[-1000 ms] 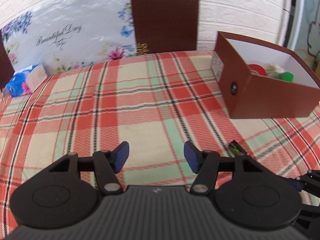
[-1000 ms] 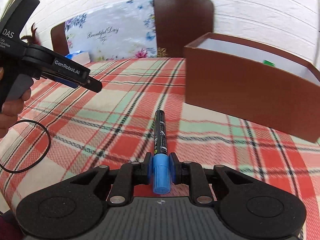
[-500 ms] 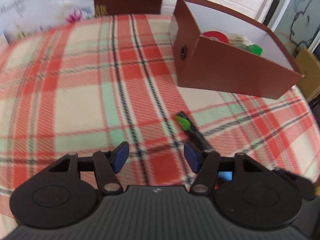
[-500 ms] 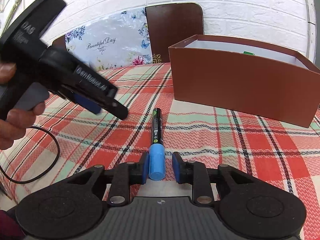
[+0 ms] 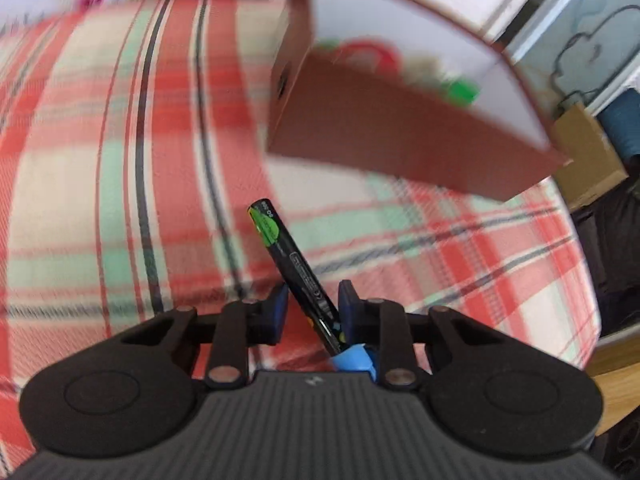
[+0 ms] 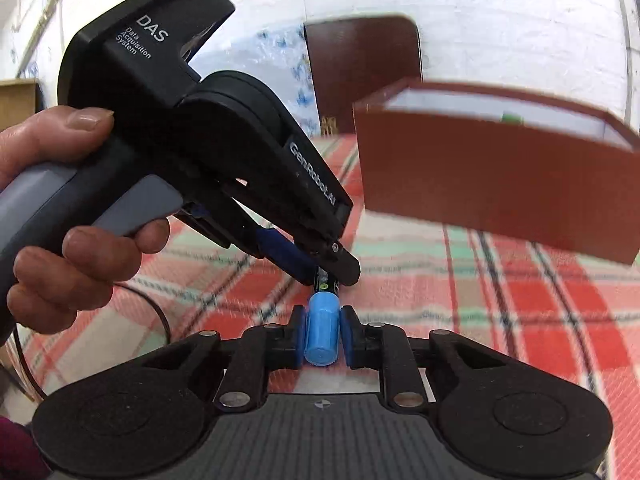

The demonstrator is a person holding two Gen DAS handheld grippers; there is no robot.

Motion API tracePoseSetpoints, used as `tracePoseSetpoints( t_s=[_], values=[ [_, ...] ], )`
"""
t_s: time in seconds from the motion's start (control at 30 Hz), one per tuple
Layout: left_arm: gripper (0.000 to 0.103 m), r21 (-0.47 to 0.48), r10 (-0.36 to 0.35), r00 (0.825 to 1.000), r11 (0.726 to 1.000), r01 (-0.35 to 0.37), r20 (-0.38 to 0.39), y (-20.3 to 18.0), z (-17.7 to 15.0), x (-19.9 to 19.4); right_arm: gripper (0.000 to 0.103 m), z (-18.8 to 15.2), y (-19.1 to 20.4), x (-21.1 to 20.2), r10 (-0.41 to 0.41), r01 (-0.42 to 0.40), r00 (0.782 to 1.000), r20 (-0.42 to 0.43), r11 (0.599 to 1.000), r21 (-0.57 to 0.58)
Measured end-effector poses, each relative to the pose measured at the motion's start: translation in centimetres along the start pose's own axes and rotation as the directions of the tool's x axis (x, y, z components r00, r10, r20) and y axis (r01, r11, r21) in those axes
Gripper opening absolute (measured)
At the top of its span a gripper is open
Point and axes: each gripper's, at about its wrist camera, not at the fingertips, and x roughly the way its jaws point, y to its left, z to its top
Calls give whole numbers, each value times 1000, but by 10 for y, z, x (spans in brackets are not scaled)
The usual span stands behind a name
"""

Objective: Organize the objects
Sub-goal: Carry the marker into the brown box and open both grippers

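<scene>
A black marker [image 5: 294, 266] with a blue cap [image 6: 321, 330] is held above the plaid tablecloth [image 5: 120, 160]. My right gripper [image 6: 321, 334] is shut on the blue cap. My left gripper [image 5: 310, 308] straddles the marker's black barrel; its jaws are narrowed around it, the right pad touching, a gap on the left. In the right wrist view the left gripper [image 6: 328, 268] comes in from the left over the barrel. The brown box [image 5: 400, 140] with white inside stands beyond and holds a red ring and green items.
A brown chair back [image 6: 362, 72] and a flowered board [image 6: 288, 64] stand behind the table. A black cable [image 6: 160, 312] loops at the left. The table's right edge [image 5: 584, 280] drops to cardboard and floor clutter.
My left gripper has swung right and down onto the marker and narrowed its jaws around the barrel. The right gripper has closed again on the blue cap and lifted slightly.
</scene>
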Motion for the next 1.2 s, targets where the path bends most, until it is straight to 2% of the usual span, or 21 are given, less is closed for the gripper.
tracePoseSetpoints(
  t_s=[0.13,0.23,0.33,0.43,0.47,0.5,0.53,0.57,0.63,0.7,0.73,0.8,0.87,1.03,1.1,1.2],
  values=[
    [26,92,-61,988,995,49,138,-29,36,-43,20,34,-11,-12,-49,51,989,140,999,-7],
    [26,156,-92,975,986,61,203,-53,72,-52,20,62,-30,-3,-98,100,973,208,995,4],
    [27,219,-77,968,975,23,239,-75,103,-39,19,87,-52,14,-153,149,954,258,988,35],
    [27,256,-34,970,966,-29,241,-88,129,-9,20,103,-74,45,-221,216,945,240,975,48],
    [28,268,1,966,961,-73,259,-92,134,1,24,104,-81,55,-249,243,944,218,969,54],
    [28,281,38,959,952,-120,279,-93,137,9,33,103,-89,60,-269,261,940,209,963,68],
    [29,289,55,953,946,-145,297,-93,138,13,35,100,-95,58,-273,261,937,217,962,83],
    [31,299,43,949,944,-142,312,-90,138,14,34,96,-101,51,-275,260,930,245,961,93],
    [42,324,28,935,934,-150,352,-83,137,14,37,90,-116,34,-319,296,893,318,948,121],
    [43,338,56,918,919,-201,393,-79,135,18,39,87,-138,22,-380,339,853,357,924,175],
    [43,333,67,914,918,-213,399,-77,136,21,39,87,-151,20,-405,353,842,356,913,203],
    [43,312,69,922,929,-199,381,-72,139,27,39,88,-177,23,-437,373,841,319,895,243],
    [43,302,77,926,933,-198,369,-69,139,34,39,88,-196,29,-464,393,830,309,880,266],
    [47,299,105,921,927,-227,374,-64,140,49,39,100,-223,51,-394,323,840,372,916,239],
    [47,290,117,924,929,-231,364,-62,140,56,41,108,-218,57,-400,345,828,393,916,206],
    [47,281,130,925,929,-239,356,-59,140,62,41,118,-228,68,-397,347,834,383,917,195]
  ],
)
